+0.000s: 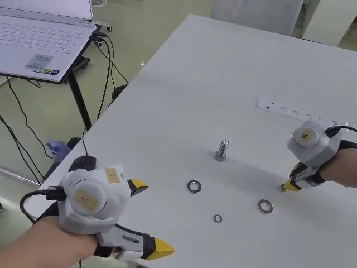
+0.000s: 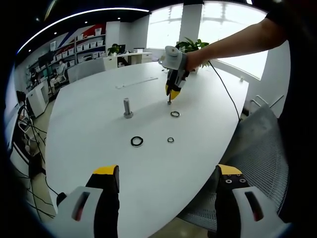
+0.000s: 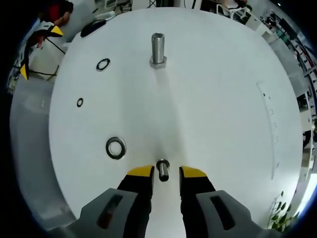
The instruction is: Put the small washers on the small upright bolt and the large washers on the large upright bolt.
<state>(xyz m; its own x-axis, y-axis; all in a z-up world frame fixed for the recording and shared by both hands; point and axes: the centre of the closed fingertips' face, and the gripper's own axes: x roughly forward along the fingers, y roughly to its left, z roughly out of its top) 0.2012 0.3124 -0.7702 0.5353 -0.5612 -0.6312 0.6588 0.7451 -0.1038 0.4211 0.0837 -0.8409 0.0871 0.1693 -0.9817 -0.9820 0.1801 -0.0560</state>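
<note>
The large bolt (image 1: 222, 151) stands upright mid-table. In front of it lie a dark large washer (image 1: 194, 186), a small washer (image 1: 217, 218) and a silver large washer (image 1: 265, 206). My right gripper (image 3: 166, 172) is tipped down at the table on the right. The small bolt (image 3: 162, 168) stands upright between its yellow fingertips with a narrow gap on each side, so it is open. In the left gripper view that gripper (image 2: 172, 94) hovers over the small bolt (image 2: 169, 102). My left gripper (image 1: 150, 218) is wide open near the table's front left edge and holds nothing.
A white power strip (image 1: 295, 114) lies at the back right of the white table (image 1: 223, 67). A laptop (image 1: 39, 33) sits on a stand left of the table, with cables hanging below. A grey mesh chair (image 2: 257, 163) stands by the table's near edge.
</note>
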